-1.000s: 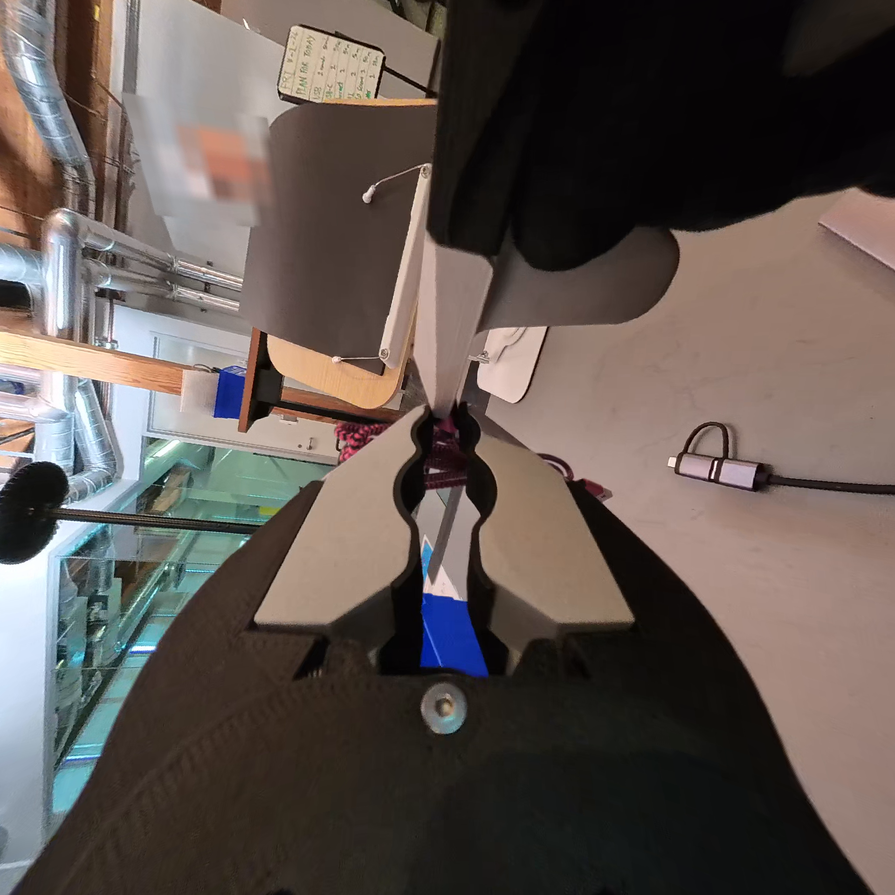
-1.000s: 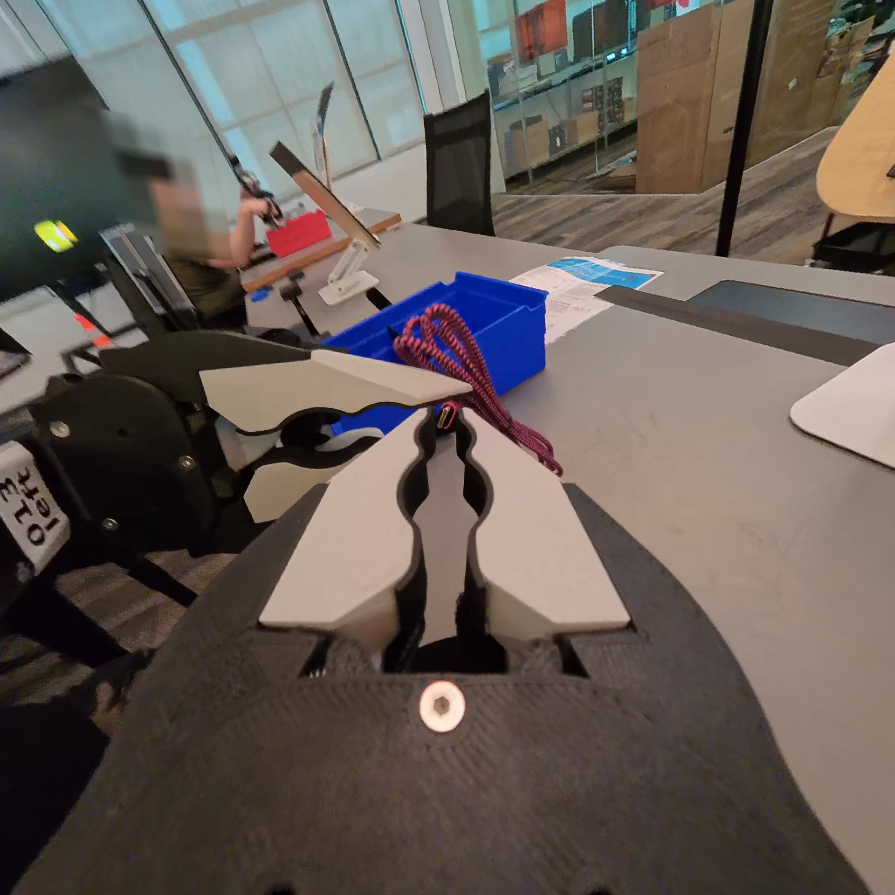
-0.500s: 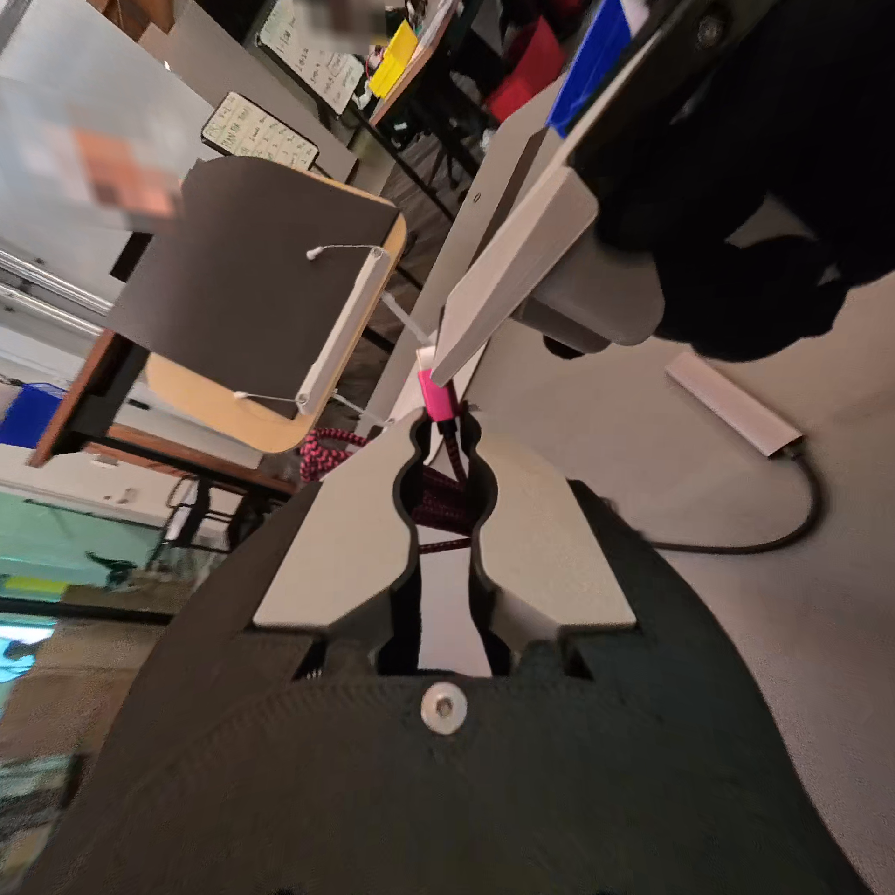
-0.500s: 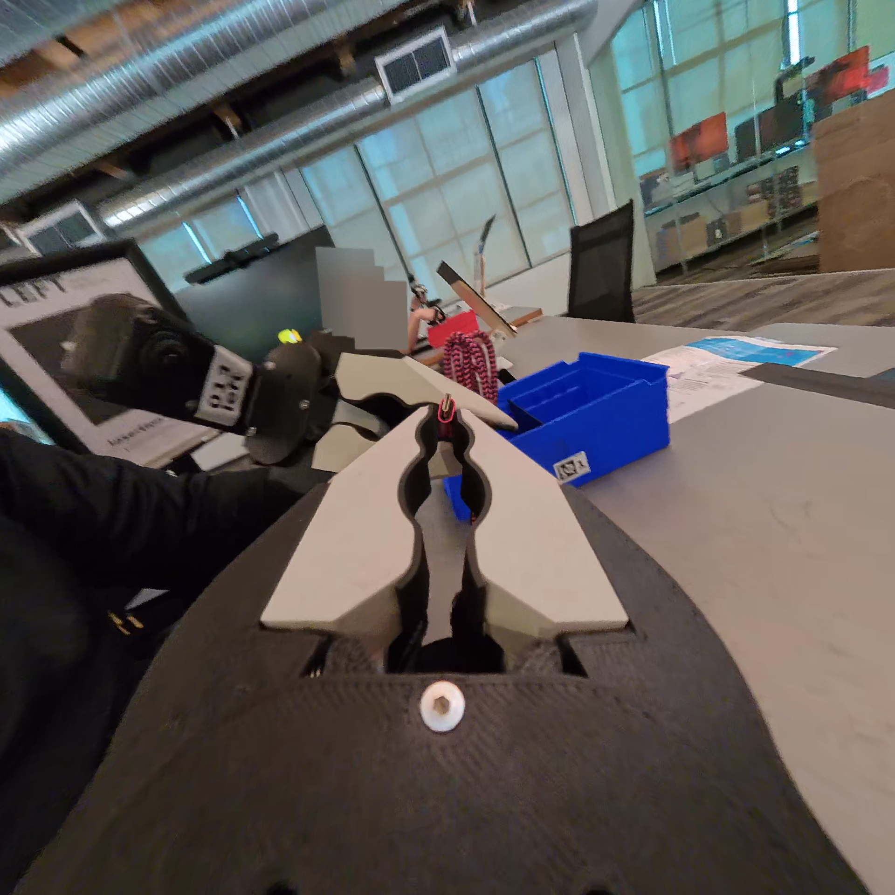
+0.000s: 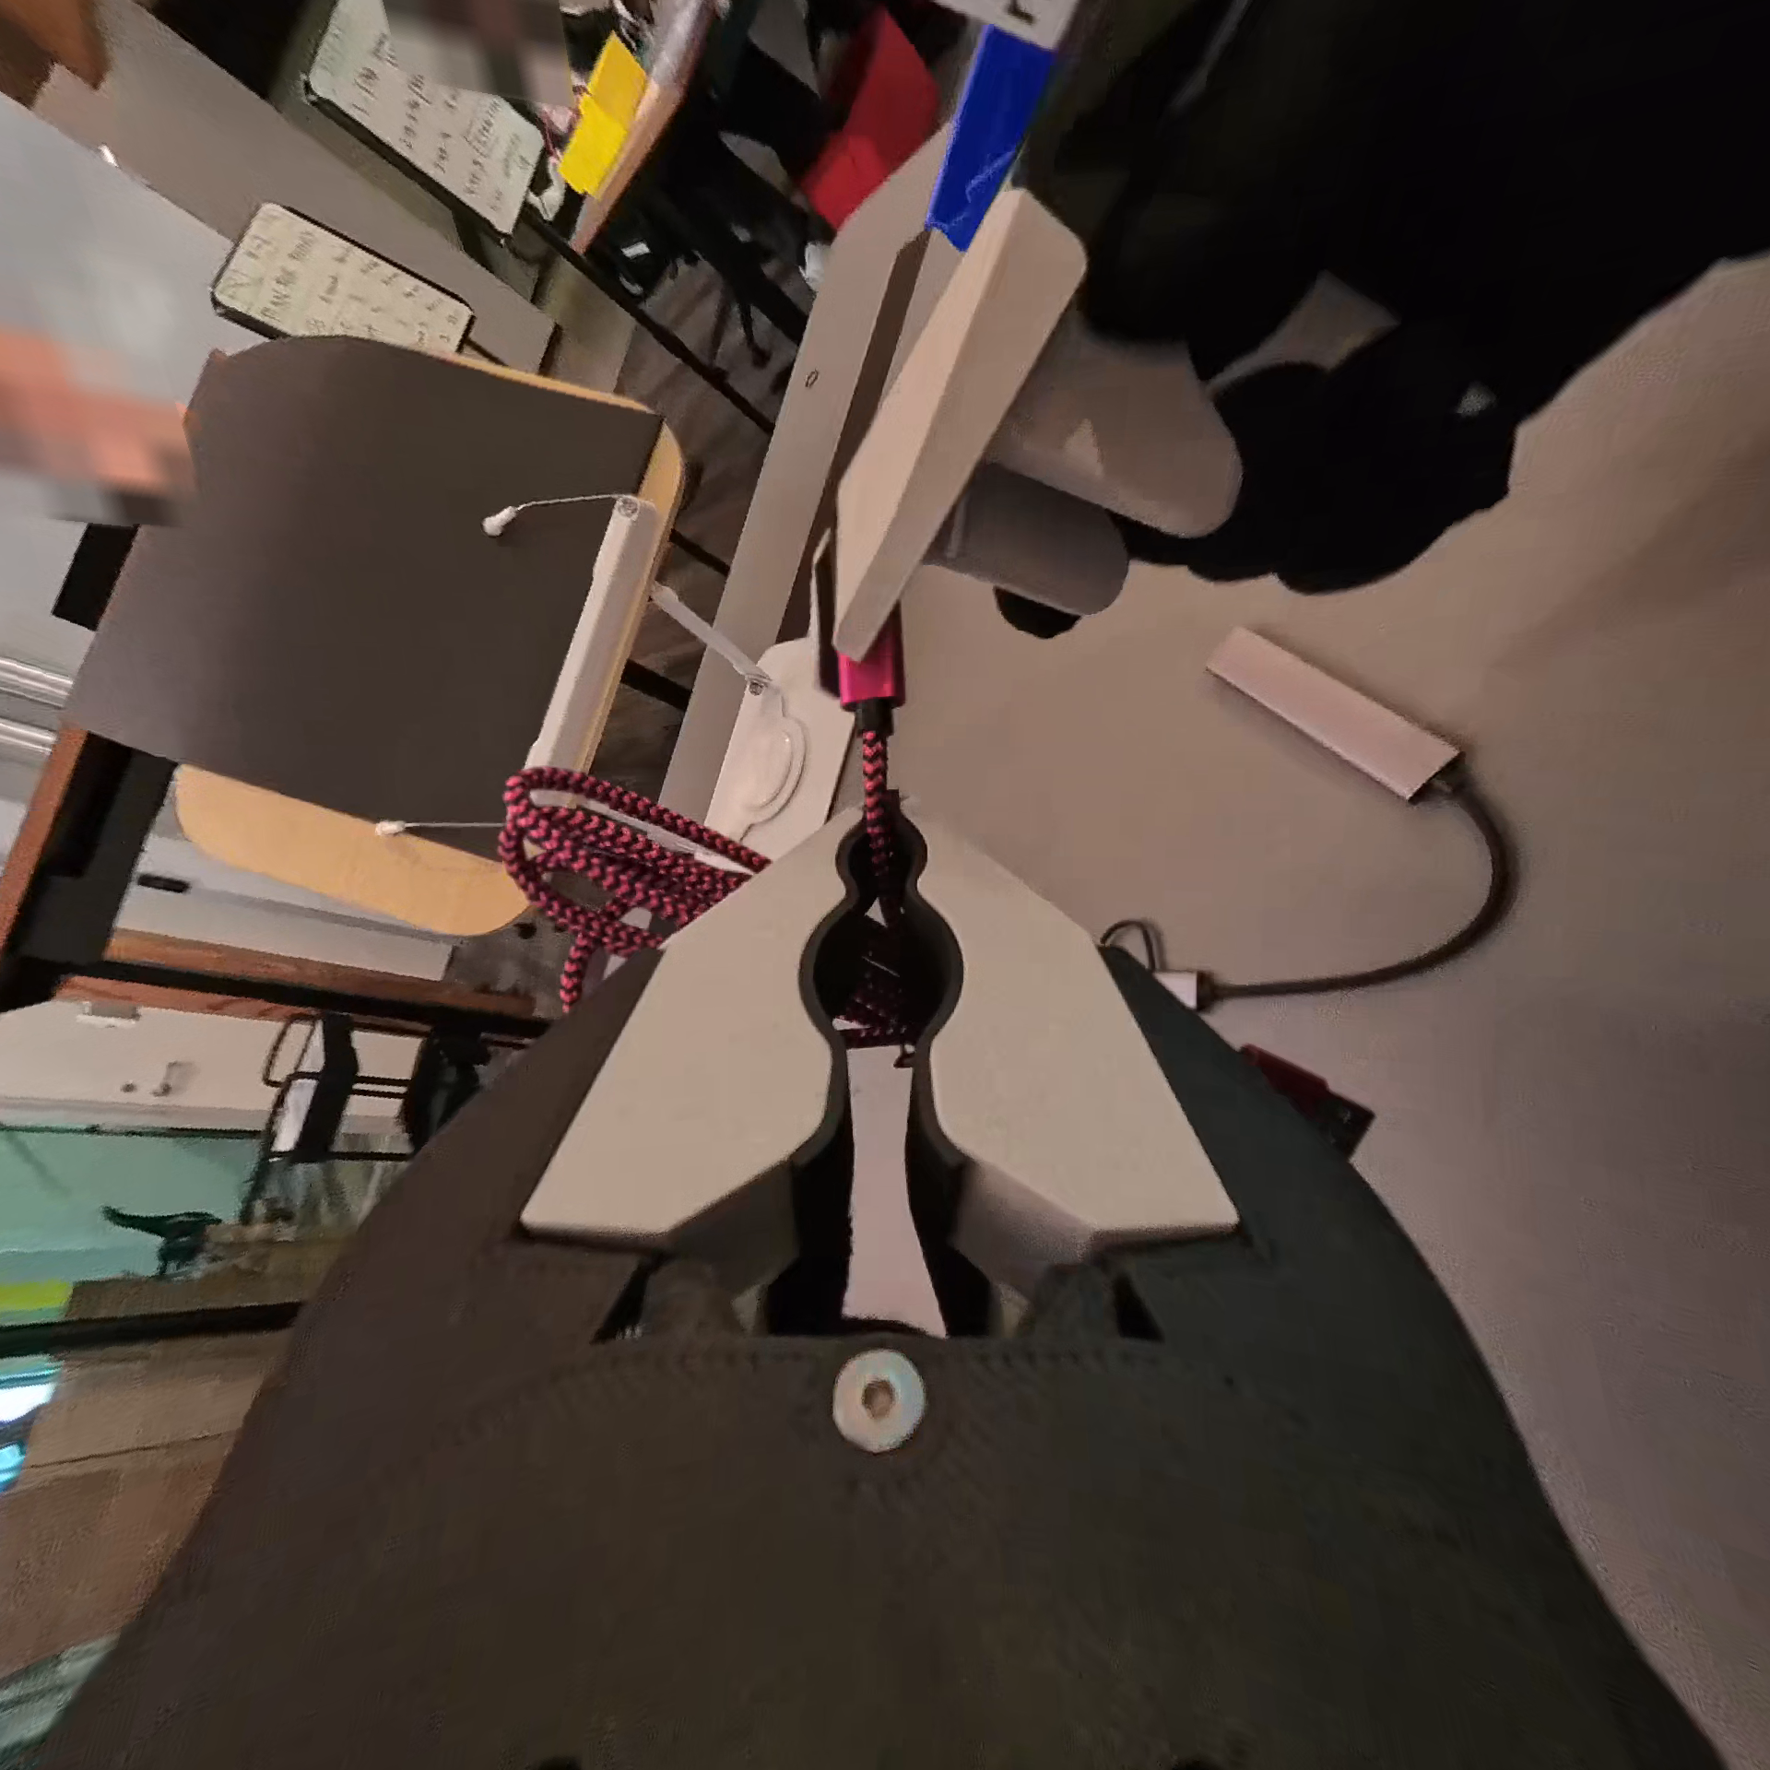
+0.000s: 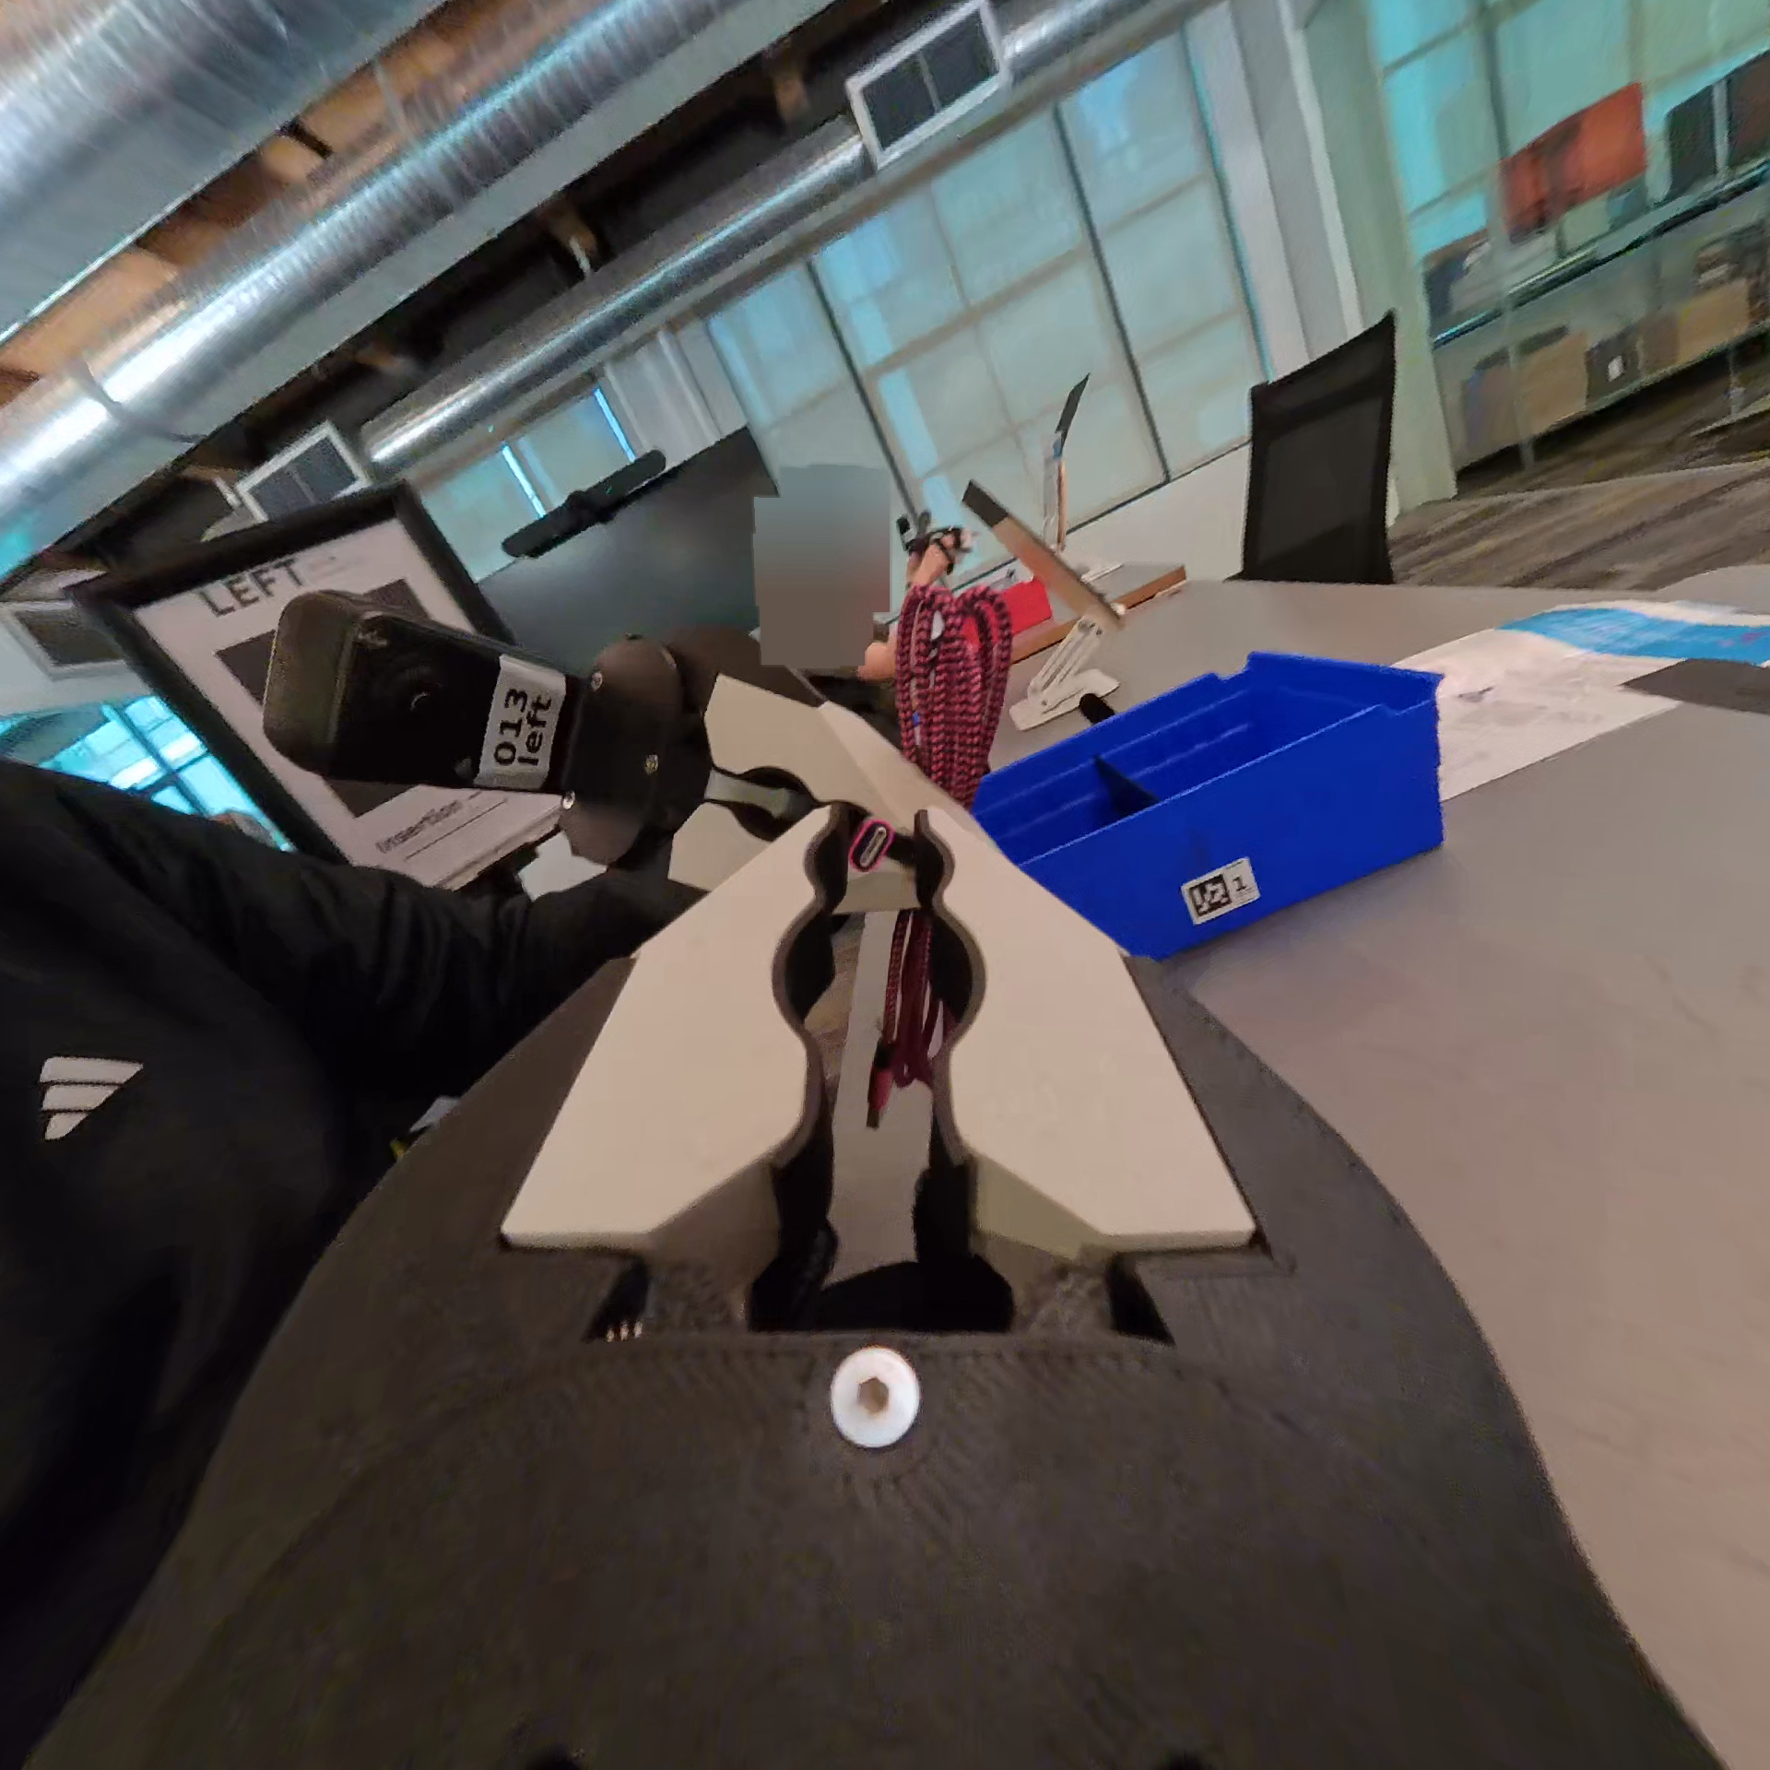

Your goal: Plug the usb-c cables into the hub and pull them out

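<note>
A pink-and-black braided USB-C cable is held in the air between both grippers. In the right wrist view my right gripper (image 6: pixel 876 838) is shut on its pink plug (image 6: pixel 870 848), whose open end faces the camera. In the left wrist view my left gripper (image 5: pixel 881 835) is shut on the braided cable (image 5: pixel 876 766) a short way below the plug (image 5: pixel 867 675). The right gripper (image 5: pixel 867 632) comes in from above. The rest of the cable hangs in a coil (image 5: pixel 613 862), also seen in the right wrist view (image 6: pixel 958 670). The silver hub (image 5: pixel 1331 728) lies on the grey table (image 5: pixel 1485 1293), to the right of both grippers.
The hub's own dark lead (image 5: pixel 1437 919) curves over the table towards me. A blue divided bin (image 6: pixel 1216 814) stands on the table right of the grippers, with papers (image 6: pixel 1580 670) behind it. A framed sign (image 6: pixel 287 670) and a black sleeve (image 6: pixel 192 958) fill the left. Both grippers' tips are close together, under 4 cm apart. My left tips are roughly 20 centimetres from the silver hub (image 5: pixel 1331 728).
Both grippers have lifted and tilted with the cable. The left gripper now sits lower on the braid, so the pink plug and a short length of cable show between the two grippers.
</note>
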Demonstrator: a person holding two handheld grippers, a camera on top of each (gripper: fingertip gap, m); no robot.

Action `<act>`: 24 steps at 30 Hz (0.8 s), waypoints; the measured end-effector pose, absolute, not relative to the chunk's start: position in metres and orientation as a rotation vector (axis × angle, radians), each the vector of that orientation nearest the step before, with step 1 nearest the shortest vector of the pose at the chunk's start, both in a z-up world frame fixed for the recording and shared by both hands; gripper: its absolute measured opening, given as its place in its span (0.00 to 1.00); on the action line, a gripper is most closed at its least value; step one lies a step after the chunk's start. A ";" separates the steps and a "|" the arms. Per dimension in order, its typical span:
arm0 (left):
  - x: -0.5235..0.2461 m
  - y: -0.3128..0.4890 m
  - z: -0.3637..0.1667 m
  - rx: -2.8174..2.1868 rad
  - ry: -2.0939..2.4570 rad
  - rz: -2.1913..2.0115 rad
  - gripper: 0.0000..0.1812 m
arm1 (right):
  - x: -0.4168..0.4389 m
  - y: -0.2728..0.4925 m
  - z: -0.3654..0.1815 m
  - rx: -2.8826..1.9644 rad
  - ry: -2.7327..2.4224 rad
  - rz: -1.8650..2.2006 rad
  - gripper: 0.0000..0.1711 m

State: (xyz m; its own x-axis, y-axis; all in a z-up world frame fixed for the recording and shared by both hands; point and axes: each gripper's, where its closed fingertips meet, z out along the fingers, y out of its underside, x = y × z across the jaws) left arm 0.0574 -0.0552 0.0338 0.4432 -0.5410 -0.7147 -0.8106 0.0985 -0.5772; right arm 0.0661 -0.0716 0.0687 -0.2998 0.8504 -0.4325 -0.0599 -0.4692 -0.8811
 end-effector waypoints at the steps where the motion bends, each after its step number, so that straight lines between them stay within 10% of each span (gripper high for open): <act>1: 0.057 -0.055 0.035 -1.570 1.226 0.320 0.00 | 0.066 -0.076 0.067 -1.298 -1.085 1.843 0.05; 24: 0.100 -0.096 0.091 -1.237 1.117 -0.009 0.04 | 0.090 -0.113 0.106 -0.905 -1.005 2.256 0.01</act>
State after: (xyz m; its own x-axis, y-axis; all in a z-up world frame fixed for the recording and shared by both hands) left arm 0.0999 -0.0956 0.0906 0.5081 -0.5505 -0.6624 -0.5396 0.3960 -0.7430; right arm 0.0896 -0.1130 0.1061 -0.6506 0.6655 -0.3658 -0.1734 -0.5992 -0.7816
